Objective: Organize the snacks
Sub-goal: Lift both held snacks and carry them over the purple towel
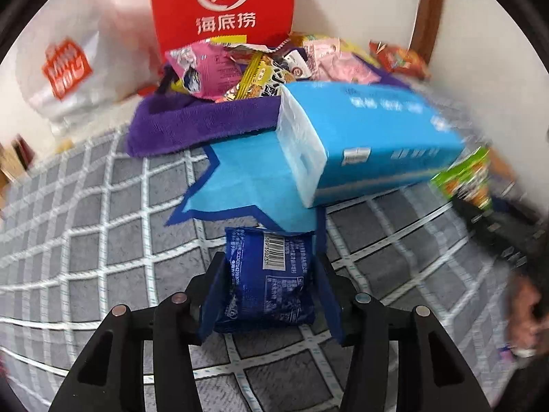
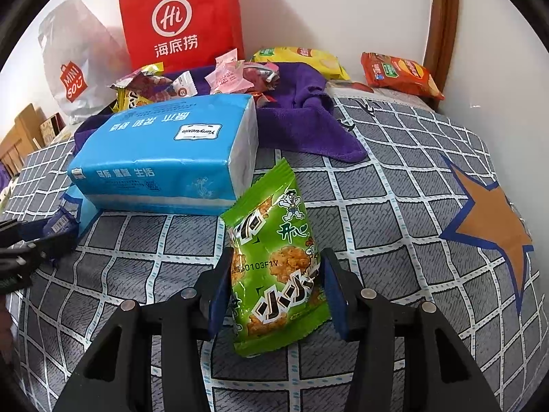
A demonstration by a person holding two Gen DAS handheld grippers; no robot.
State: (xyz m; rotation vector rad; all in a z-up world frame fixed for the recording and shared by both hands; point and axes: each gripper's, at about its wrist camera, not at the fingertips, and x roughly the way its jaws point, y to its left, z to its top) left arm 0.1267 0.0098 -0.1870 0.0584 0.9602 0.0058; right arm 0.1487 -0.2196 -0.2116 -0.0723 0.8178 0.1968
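Nearest in the left wrist view, the left tool [image 1: 271, 274] holds a dark blue packet [image 1: 267, 278] between its blue pads, one pad against each side. The packet's long axis runs along the fingers, pointing away toward the tissue pack [image 1: 363, 137]; its barcode end is farthest from the tool's body. It sits low over the grey checked bedspread [image 1: 85, 240], its far end reaching a light blue star [image 1: 240, 185] printed on the cloth. The tool tilts steeply down toward the bed.

The right tool [image 2: 274, 274] grips a green packet [image 2: 274, 257] the same way, a pad pressed on each side around the middle. This packet stands nearly upright along the fingers, leaning slightly left, its crimped top pointing toward the tissue pack [image 2: 164, 158] and just beside that pack's white end. The right tool also angles down at the bedspread [image 2: 394, 206]. At the left edge of this view the left tool [image 2: 51, 233] shows with its blue packet [image 2: 58, 223], well apart from the green one.

Beyond both lies the tissue pack, flat, its long axis crossing the bed. Behind it a purple towel [image 2: 302, 127] carries a heap of small snacks [image 2: 226, 75]. Farther back a yellow bag [image 2: 302, 60] and an orange-red bag [image 2: 398, 72] lie near the wall. A red paper bag [image 2: 178, 20] and a white plastic bag [image 2: 75, 65] stand against the wall. An orange star [image 2: 494, 219] marks the bedspread at right.
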